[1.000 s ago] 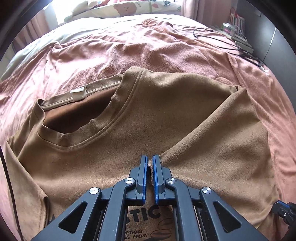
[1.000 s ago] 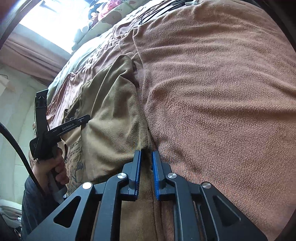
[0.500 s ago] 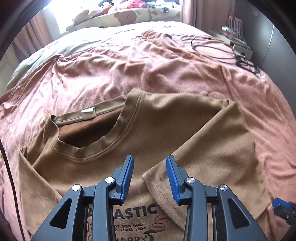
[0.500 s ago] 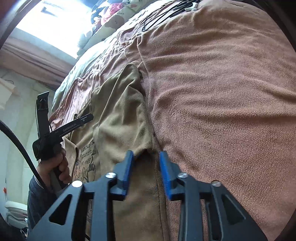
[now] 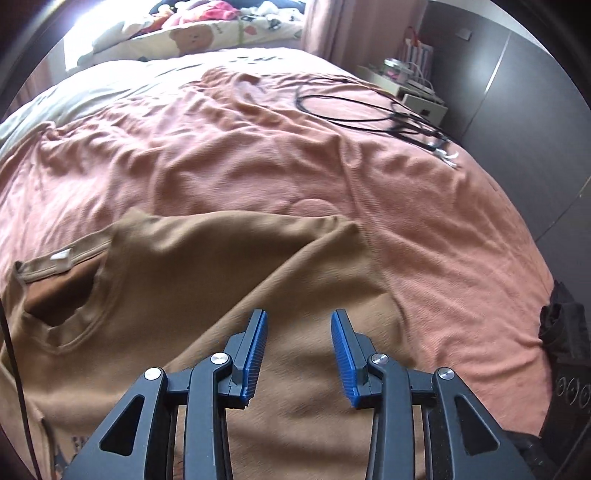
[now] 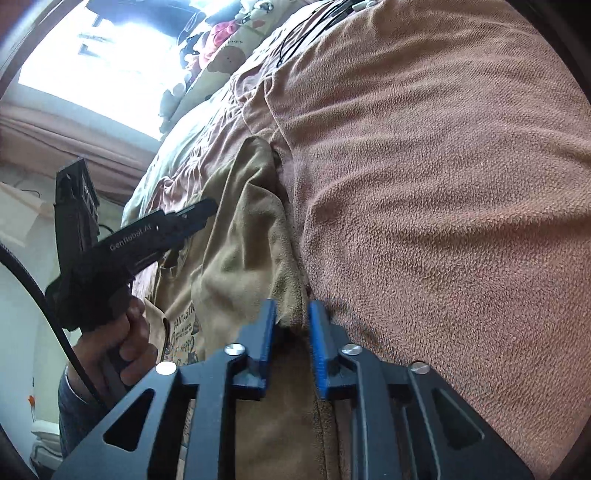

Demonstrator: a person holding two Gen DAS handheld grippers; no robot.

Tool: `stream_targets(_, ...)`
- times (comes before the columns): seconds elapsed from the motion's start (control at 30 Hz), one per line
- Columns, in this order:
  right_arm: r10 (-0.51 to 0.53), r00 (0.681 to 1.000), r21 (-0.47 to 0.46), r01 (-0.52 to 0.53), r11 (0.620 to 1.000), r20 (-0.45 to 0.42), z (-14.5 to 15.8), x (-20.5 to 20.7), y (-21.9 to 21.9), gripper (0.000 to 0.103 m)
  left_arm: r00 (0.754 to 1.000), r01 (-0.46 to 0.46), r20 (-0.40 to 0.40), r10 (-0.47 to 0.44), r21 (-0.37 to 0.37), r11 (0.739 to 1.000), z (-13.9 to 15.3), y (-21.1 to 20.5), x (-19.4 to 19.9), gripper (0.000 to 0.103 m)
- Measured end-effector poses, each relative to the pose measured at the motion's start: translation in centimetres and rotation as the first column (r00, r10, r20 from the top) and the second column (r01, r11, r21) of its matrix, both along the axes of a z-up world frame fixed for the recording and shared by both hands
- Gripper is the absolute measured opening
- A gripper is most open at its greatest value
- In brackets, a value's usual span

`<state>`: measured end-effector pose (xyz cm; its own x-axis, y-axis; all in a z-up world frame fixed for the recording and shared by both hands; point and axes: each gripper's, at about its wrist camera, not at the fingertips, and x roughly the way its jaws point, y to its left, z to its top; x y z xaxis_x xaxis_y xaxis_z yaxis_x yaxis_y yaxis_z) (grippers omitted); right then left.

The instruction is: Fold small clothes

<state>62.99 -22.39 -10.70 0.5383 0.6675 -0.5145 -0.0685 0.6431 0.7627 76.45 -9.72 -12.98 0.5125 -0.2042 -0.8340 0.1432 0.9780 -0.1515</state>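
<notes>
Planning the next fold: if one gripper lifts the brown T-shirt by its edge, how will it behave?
The T-shirt will probably droop: its folded-over sleeve already lies in soft creases. It looks light and thin. On the fuzzy blanket it may drag rather than slide.

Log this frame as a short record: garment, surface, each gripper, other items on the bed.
garment: tan T-shirt, lying on the bed, one sleeve folded in over the chest, printed lettering partly visible
surface: pink blanket over the bed
left gripper: open above the shirt, nothing between its fingers
right gripper: closing, a fold of the shirt edge between its fingers
other items: black cables on the far side of the blanket; bear-print pillow at the head of the bed
</notes>
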Motion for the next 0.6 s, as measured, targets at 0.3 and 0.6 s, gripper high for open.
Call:
stream_targets(0.3,-0.002,1.000,0.001,0.002,1.000,-0.028,0.0,-0.4,-0.1,0.005,0.999,0.050,-0.019,-0.049,0.041,0.998,-2.0,-3.7,3.0,0.031)
stream_targets(0.6,-0.011,0.999,-0.004,0.011,1.000,-0.046,0.3,-0.4,0.1,0.005,1.000,-0.003,-0.020,0.004,0.075,0.997,-3.2,-3.9,6.2,0.022)
